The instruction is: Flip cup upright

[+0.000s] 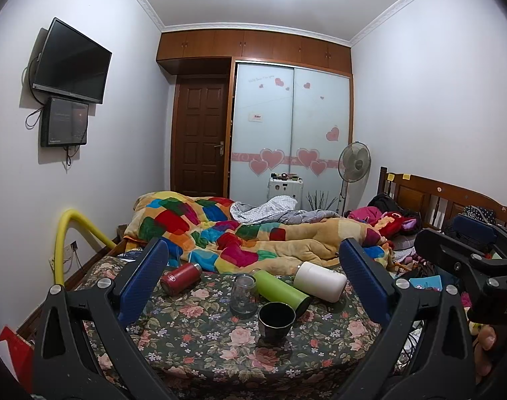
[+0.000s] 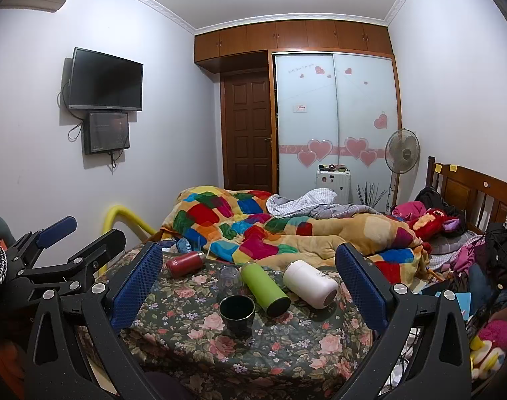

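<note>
My left fingers (image 1: 253, 278) stand wide apart with nothing between the blue ribbed pads; my right fingers (image 2: 250, 275) are spread the same way, also empty. Both hover above the near edge of the bed (image 1: 200, 343), over its dark floral cover.

The dark cup (image 1: 276, 322) stands on its base, mouth up, close to the near edge of the bed, glossy and tapering downward. Just behind it, toward the far side, a clear glass (image 1: 242, 296) stands mouth down. Beside that lies a green bottle (image 1: 281, 289), a smooth cylinder on its side, its near end close to the cup. A white flask (image 1: 320, 280) lies just beyond the green one, rounded and matte. A red flask (image 1: 180, 278) lies on its side toward the left edge, well apart from the cup.

A patchwork quilt (image 1: 220, 230), thick and rumpled, is heaped behind all of them across the middle of the bed. A wooden headboard (image 1: 436, 196) runs along the right edge.

In the left wrist view my right gripper's black frame shows at the right border.
</note>
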Tool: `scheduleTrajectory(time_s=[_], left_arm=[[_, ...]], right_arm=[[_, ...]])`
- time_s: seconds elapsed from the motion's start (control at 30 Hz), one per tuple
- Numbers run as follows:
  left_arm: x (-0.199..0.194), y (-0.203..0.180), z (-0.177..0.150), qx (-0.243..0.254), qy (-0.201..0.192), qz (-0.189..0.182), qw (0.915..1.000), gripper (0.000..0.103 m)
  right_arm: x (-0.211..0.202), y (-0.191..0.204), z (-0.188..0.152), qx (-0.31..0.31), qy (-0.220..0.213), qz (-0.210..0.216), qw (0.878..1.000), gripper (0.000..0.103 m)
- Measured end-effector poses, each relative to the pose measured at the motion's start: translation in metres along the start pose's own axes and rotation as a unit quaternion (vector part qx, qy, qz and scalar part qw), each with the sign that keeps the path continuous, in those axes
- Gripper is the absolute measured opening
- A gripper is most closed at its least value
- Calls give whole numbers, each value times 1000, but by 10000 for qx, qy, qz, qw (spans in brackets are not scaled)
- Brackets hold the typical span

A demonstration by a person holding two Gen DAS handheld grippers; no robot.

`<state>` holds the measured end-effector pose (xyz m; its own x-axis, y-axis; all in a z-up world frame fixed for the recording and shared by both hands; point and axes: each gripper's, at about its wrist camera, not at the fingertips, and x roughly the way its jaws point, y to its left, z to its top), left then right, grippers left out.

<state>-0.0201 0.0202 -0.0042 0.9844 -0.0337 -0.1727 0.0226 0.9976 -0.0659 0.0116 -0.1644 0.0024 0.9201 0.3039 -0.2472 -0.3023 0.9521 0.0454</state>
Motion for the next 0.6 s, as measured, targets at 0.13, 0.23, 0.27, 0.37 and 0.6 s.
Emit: scheduleTrajectory(time_s=[0.13, 0.23, 0.27, 0.37, 0.6], left_arm=[[0, -1, 0, 4, 3, -29, 10000, 103], [-1, -2, -2, 8, -13, -55, 10000, 103], [-1, -3, -2, 8, -19, -58, 10000, 103], [-2, -5, -3, 18, -21, -77, 10000, 103], [0, -4, -2, -5, 15, -135, 9999, 103]], right_arm=[[0, 0, 0, -2, -8, -6, 10000, 103], [0, 0, 0, 3, -4, -4, 10000, 103], [0, 0, 0, 1, -9, -6, 10000, 103], [0, 0, 0, -2, -4, -12, 10000, 103], [0, 0, 0, 10, -5, -12, 10000, 103]])
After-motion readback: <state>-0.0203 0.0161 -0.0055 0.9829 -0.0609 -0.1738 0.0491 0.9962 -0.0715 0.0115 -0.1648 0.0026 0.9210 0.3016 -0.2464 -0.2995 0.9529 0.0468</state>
